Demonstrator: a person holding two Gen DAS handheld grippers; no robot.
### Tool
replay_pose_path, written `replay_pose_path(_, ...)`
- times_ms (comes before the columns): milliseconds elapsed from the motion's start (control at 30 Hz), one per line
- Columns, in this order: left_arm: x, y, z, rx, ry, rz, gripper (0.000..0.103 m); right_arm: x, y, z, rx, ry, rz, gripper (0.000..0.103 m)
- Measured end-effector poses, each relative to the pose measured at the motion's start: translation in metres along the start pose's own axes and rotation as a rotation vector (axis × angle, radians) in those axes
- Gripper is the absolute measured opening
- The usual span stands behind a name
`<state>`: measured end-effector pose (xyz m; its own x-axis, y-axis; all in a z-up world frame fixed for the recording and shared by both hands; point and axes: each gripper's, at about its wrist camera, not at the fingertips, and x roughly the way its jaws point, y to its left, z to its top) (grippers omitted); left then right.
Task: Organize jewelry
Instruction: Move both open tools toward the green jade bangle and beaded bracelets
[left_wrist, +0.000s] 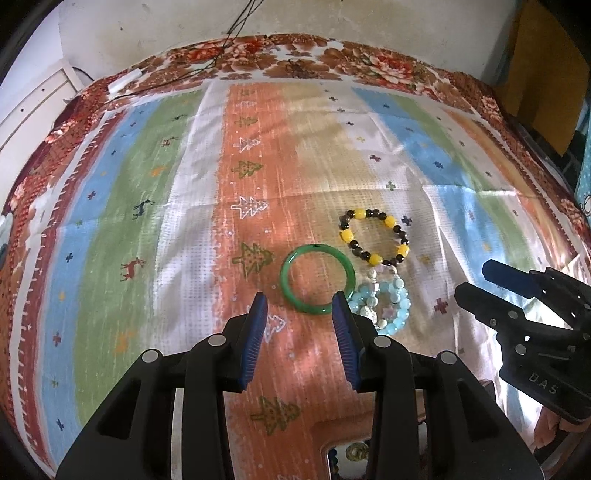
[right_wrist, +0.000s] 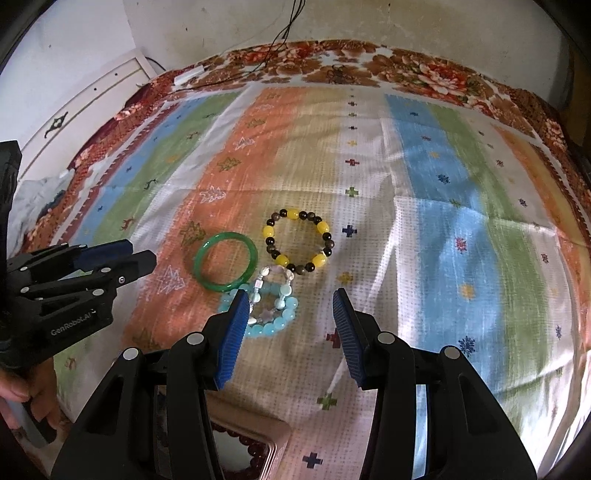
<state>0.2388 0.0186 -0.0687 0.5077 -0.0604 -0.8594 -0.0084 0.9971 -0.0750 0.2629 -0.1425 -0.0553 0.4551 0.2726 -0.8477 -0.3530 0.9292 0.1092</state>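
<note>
A green bangle (left_wrist: 286, 277) lies flat on the striped cloth (left_wrist: 184, 221), just beyond the tips of my left gripper (left_wrist: 299, 304). That gripper is open, with nothing between its blue pads. Touching the bangle's right side are a yellow-and-dark bead bracelet (left_wrist: 347, 234) and a pale blue bead bracelet (left_wrist: 400, 295). In the right wrist view my right gripper (right_wrist: 291, 298) hovers open over the pale blue bracelet (right_wrist: 291, 306), beside the bangle (right_wrist: 199, 258) and the yellow bracelet (right_wrist: 291, 213). Each gripper shows in the other's view: right gripper (left_wrist: 474, 278), left gripper (right_wrist: 140, 253).
A pinkish jewelry box with a mirror (left_wrist: 321, 428) (right_wrist: 258, 424) sits at the near edge under both grippers. Black cables and a white plug (left_wrist: 123, 79) lie at the back by the wall. A hand (right_wrist: 14, 391) holds the left gripper's handle.
</note>
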Motion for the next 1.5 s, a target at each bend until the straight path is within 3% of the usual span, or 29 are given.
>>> replay_pose_path(433, 0.031, 0.005, 0.011, 0.010, 0.057, 0.010, 0.036, 0.032, -0.005, 0.011, -0.006, 0.085, 0.027, 0.047)
replay_pose_path(1500, 0.072, 0.005, 0.018, 0.054, 0.124, 0.026, 0.037, 0.082, -0.011, 0.024, -0.035, 0.171, -0.006, 0.047)
